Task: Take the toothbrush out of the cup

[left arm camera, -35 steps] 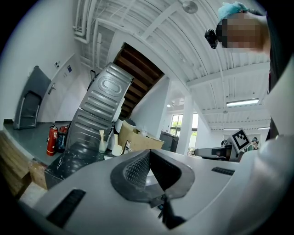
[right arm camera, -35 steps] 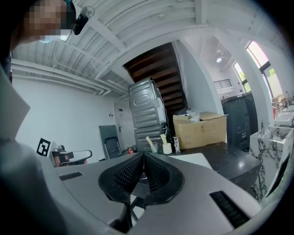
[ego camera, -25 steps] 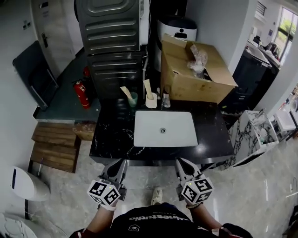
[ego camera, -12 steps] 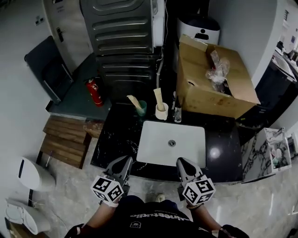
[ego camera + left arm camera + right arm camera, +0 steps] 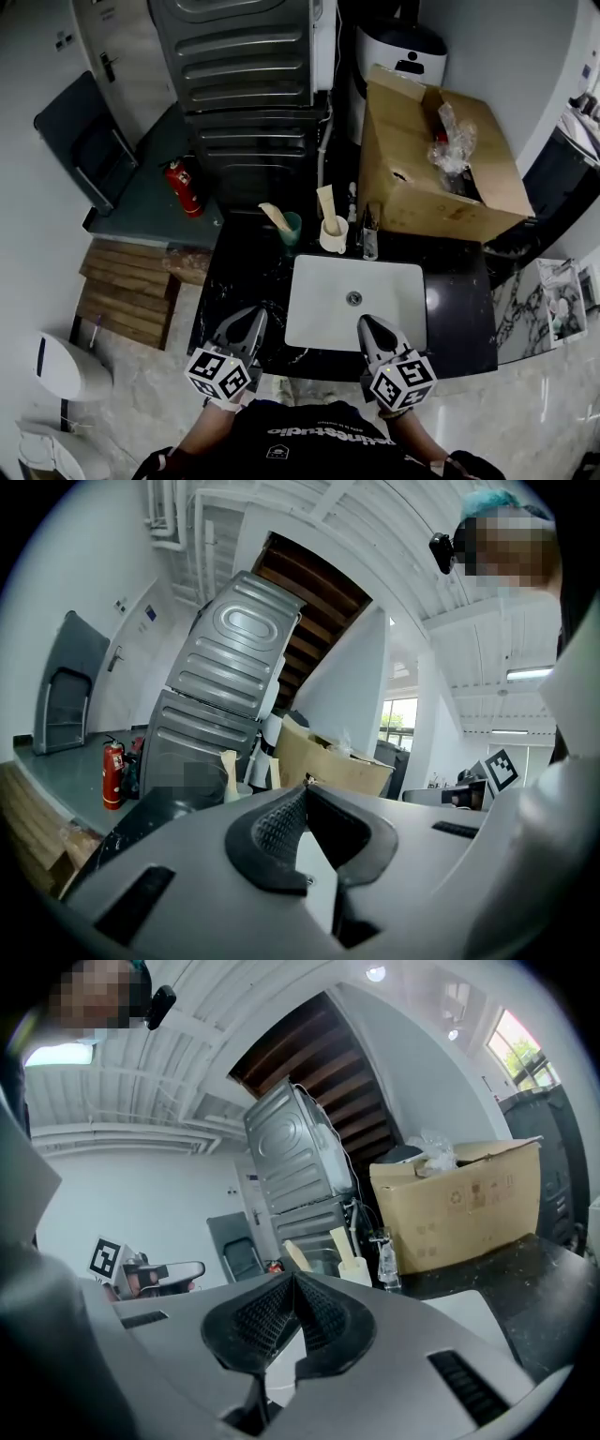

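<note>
The left tool [image 5: 306, 787] has its jaws together, empty; beyond its tip stand a cardboard box [image 5: 330, 766] and a fire extinguisher [image 5: 112, 776].

left gripper [image 5: 251, 317], right gripper [image 5: 367, 324] closed, empty

Ahead of me the white sink [image 5: 354, 300] lies low and open, a clear path across the table [image 5: 234, 281] to the green cup [image 5: 292, 228] and white cup [image 5: 333, 236]. A clear bottle [image 5: 368, 242] stands just right of them, with a cardboard box [image 5: 431, 178] looming behind it.
</note>
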